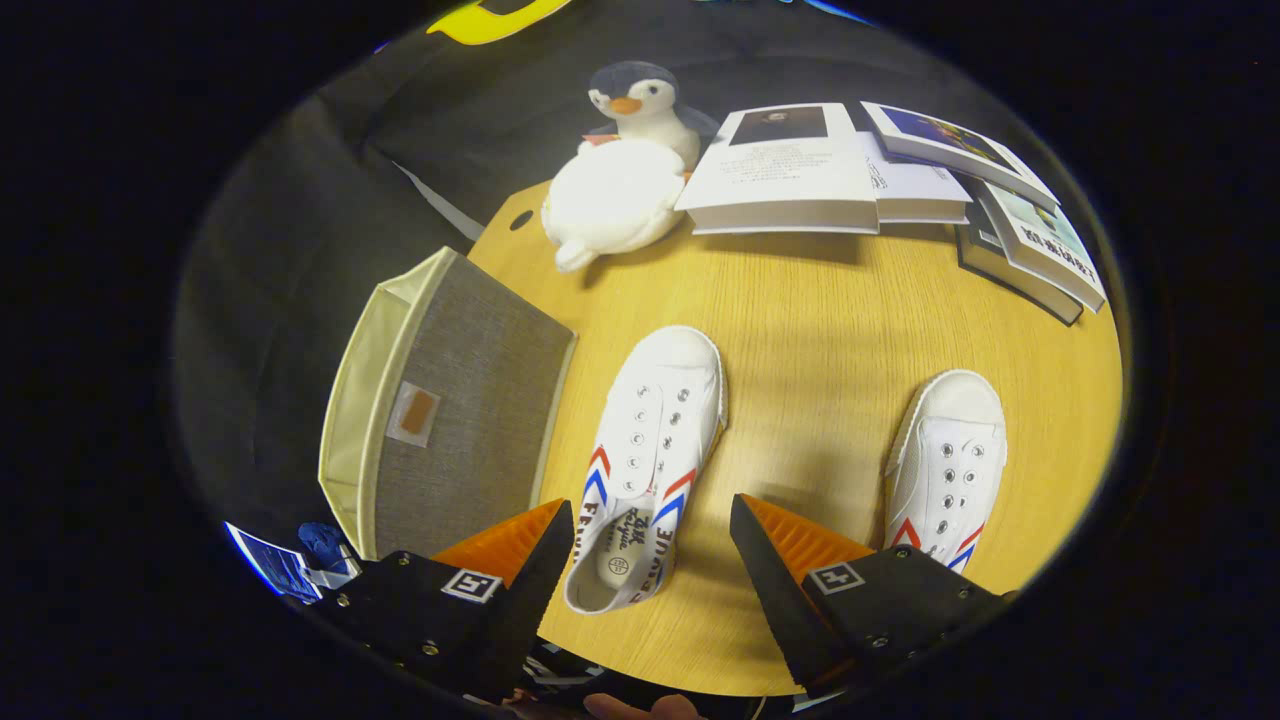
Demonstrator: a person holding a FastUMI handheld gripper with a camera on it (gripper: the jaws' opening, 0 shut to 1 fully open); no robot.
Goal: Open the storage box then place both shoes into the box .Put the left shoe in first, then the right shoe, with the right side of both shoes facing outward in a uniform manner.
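Grey fabric storage box [455, 400] lies open at the table edge, nothing visible inside. My hand-held gripper [652, 535] released, straddling white canvas shoe [650, 460]; second white shoe [948, 465] waits; neither placed.

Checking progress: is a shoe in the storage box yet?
No: both shoes lie on the table beside the storage box; open tongs.

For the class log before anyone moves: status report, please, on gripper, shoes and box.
Gripper open, fingers straddling the left shoe heel. Right shoe apart, beside it. Storage box open at table edge. Plush penguin and books beyond, not obstructing.
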